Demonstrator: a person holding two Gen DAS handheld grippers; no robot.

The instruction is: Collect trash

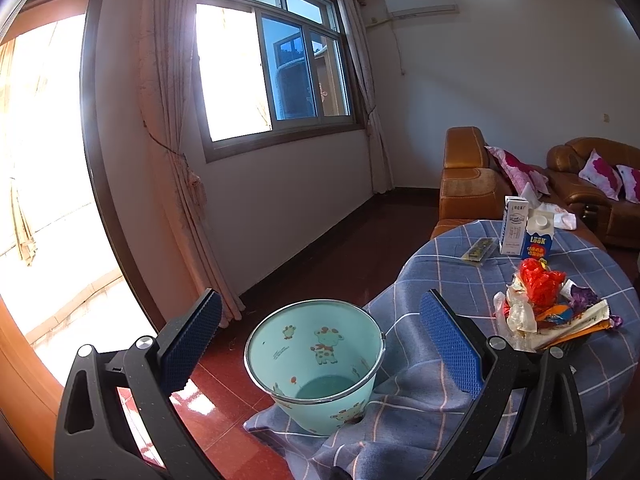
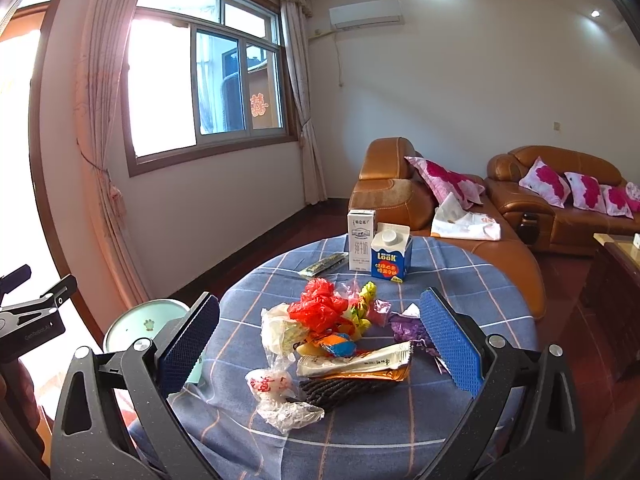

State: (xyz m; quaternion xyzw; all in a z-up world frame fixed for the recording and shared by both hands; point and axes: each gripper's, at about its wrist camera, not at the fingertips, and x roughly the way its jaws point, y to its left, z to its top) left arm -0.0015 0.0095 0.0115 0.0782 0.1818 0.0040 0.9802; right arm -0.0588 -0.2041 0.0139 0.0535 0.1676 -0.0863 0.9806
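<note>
A pile of wrappers and crumpled plastic (image 2: 332, 344) lies on the round table with the blue checked cloth (image 2: 460, 280); it also shows in the left wrist view (image 1: 548, 304). A red plastic bag (image 2: 320, 304) tops the pile. A mint green trash bin (image 1: 316, 364) stands on the floor left of the table, and nothing shows inside it. My left gripper (image 1: 320, 344) is open above the bin. My right gripper (image 2: 320, 344) is open and empty over the pile. The bin's rim (image 2: 148, 320) shows in the right view.
A white milk carton (image 2: 361, 240), a blue carton (image 2: 390, 254) and a flat packet (image 2: 324, 265) stand at the table's far side. Brown leather sofas (image 2: 520, 208) with pink cushions lie behind. A dark wooden table (image 2: 616, 272) is at the right.
</note>
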